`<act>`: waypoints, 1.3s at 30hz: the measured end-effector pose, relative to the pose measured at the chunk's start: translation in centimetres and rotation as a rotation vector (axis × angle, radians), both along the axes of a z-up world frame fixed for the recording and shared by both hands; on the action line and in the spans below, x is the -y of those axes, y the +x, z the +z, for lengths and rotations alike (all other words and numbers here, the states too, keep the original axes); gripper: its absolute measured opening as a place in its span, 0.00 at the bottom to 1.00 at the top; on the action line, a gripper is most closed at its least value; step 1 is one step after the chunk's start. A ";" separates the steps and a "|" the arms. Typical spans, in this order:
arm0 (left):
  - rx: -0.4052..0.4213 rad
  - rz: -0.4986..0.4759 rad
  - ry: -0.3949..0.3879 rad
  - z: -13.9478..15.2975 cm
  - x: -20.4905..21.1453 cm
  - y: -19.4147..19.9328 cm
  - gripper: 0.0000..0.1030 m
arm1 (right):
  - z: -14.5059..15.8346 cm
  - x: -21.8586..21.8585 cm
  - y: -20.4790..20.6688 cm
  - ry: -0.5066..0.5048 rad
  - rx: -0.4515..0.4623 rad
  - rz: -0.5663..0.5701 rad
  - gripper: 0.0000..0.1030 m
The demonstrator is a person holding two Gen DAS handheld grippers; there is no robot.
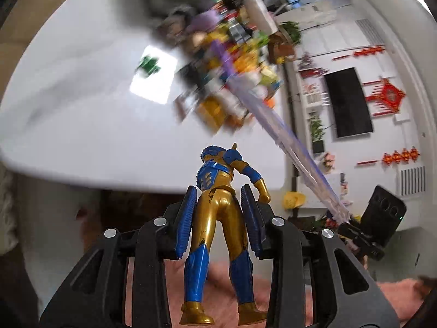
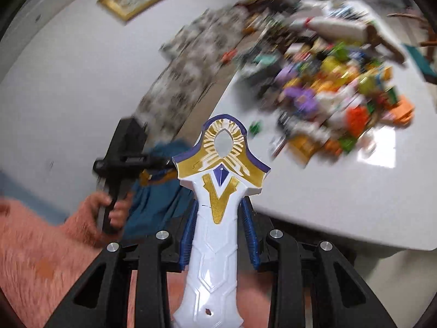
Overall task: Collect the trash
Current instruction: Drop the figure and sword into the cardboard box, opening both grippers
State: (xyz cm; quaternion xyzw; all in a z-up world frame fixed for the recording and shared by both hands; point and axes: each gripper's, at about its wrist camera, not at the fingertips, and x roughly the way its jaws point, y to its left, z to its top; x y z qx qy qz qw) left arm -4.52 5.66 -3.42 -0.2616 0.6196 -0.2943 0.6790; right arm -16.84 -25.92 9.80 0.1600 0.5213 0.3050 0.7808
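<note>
- two black grippers, each clamped on a toy, above the near edge of a white table (image 1: 82, 136).
- left gripper (image 1: 218, 213) grips a blue-and-gold plastic action figure (image 1: 218, 207) by its hips.
- right gripper (image 2: 220, 232) pinches a white, gold and purple toy sword (image 2: 218, 218).
- blurred heap of colourful toys (image 2: 327, 87) lies far right on the table.

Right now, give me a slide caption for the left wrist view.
Left claw grips a blue-and-gold action figure above a white table piled with blurred toys.
</note>
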 end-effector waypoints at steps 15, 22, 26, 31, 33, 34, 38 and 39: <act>-0.238 -0.016 0.290 -22.4 3.5 -8.7 0.32 | -28.2 0.3 -2.2 -0.430 -0.345 0.112 0.31; -0.193 -0.205 0.507 -34.7 10.4 -8.3 0.42 | -40.9 1.4 -2.4 -0.563 -0.393 -0.078 0.39; -0.204 -0.249 0.605 -39.7 11.8 -8.0 0.78 | -44.5 1.3 -2.6 -0.652 -0.367 -0.128 0.77; -0.167 -0.313 0.687 -40.5 12.3 -8.6 0.78 | -44.2 2.2 -3.1 -0.637 -0.386 -0.172 0.79; -0.171 -0.308 0.682 -40.2 12.1 -8.6 0.78 | -43.6 2.3 -3.3 -0.627 -0.391 -0.192 0.79; -0.170 -0.308 0.678 -39.8 12.1 -8.5 0.78 | -43.1 2.7 -3.4 -0.622 -0.392 -0.196 0.79; -0.127 -0.322 0.678 -36.8 12.7 -8.5 0.78 | -38.4 2.1 -3.5 -0.579 -0.350 -0.190 0.79; -0.113 -0.326 0.676 -35.4 12.7 -8.6 0.78 | -36.4 1.8 -3.6 -0.555 -0.324 -0.175 0.79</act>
